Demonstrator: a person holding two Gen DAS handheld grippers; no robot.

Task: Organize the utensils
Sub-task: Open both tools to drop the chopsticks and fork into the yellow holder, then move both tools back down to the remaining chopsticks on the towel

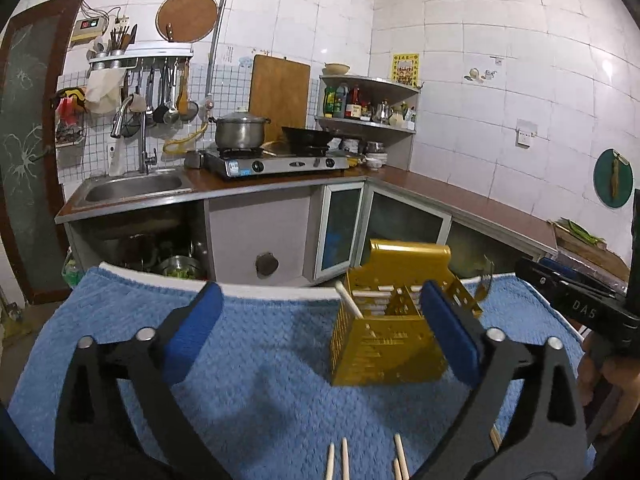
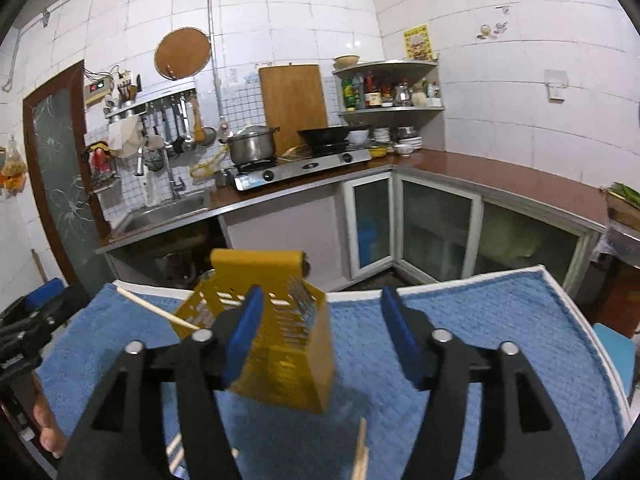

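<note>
Bright, even light; glare on the wall tiles [image 1: 440, 60] far beyond the tongs; fisheye bending, dark corners, slight blur.

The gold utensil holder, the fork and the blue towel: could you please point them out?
gold utensil holder [image 1: 384, 354], left wrist view, front wall.
fork [image 2: 301, 297], right wrist view, tines.
blue towel [image 2: 500, 320], right wrist view, bare weave.

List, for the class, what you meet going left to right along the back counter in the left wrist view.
Sink → tap → lidded pot → wok → corner shelf of bottles.
</note>
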